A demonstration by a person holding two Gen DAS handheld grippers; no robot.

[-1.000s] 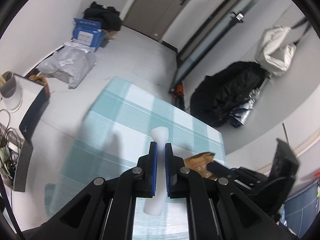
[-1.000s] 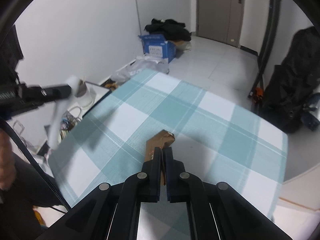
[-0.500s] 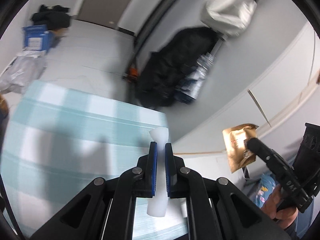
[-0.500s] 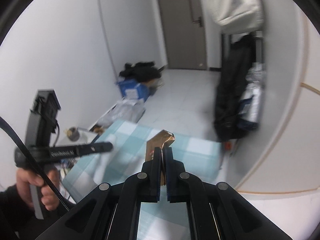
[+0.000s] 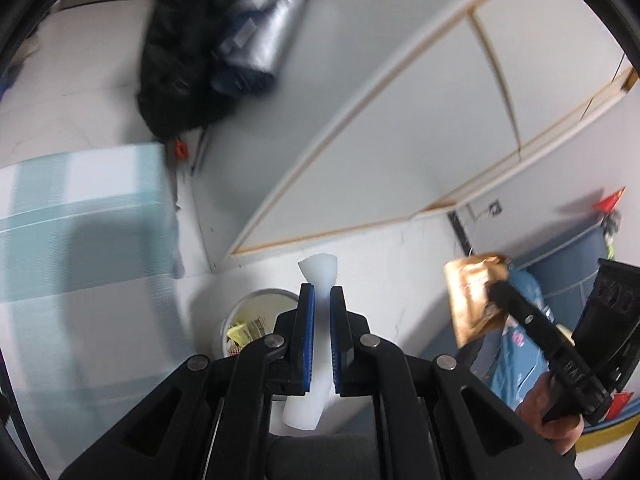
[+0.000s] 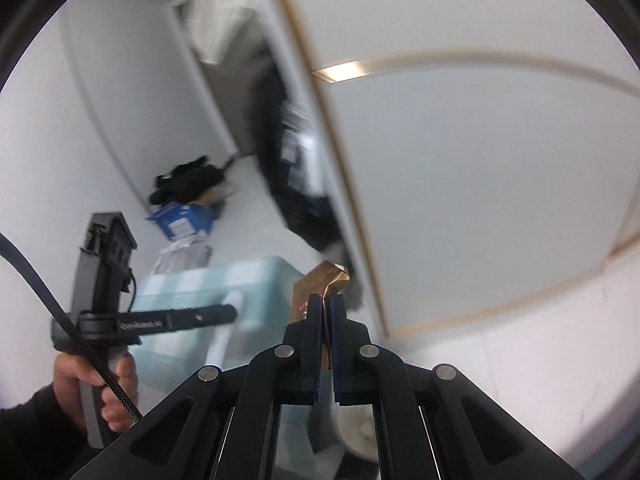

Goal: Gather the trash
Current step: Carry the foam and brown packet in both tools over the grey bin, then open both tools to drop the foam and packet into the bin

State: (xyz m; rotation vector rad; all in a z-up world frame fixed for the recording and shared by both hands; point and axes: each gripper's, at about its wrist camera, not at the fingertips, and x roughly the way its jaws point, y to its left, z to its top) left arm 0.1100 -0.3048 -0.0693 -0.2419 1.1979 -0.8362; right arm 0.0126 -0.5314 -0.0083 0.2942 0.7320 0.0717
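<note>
My left gripper (image 5: 321, 292) is shut on a white crumpled paper (image 5: 319, 270), which sticks out above and below the blue pads. Just below and left of it stands a round white trash bin (image 5: 250, 308) on the floor, with yellow wrappers inside. My right gripper (image 6: 326, 300) is shut on a gold-brown foil wrapper (image 6: 320, 280); the same wrapper (image 5: 472, 296) shows at the right in the left wrist view, held in the air beside the bin. The left gripper's body (image 6: 160, 320) and the hand holding it appear at the left in the right wrist view.
The table with the teal checked cloth (image 5: 80, 216) lies to the left. White wall panels with wooden trim (image 5: 380, 140) rise behind the bin. Black bags (image 5: 180, 76) lean against the wall. A blue box (image 6: 180, 220) and dark clothes lie on the far floor.
Both grippers have swung right, off the table toward the wall, each still holding its piece of trash. The trash bin has come into view under the left gripper.
</note>
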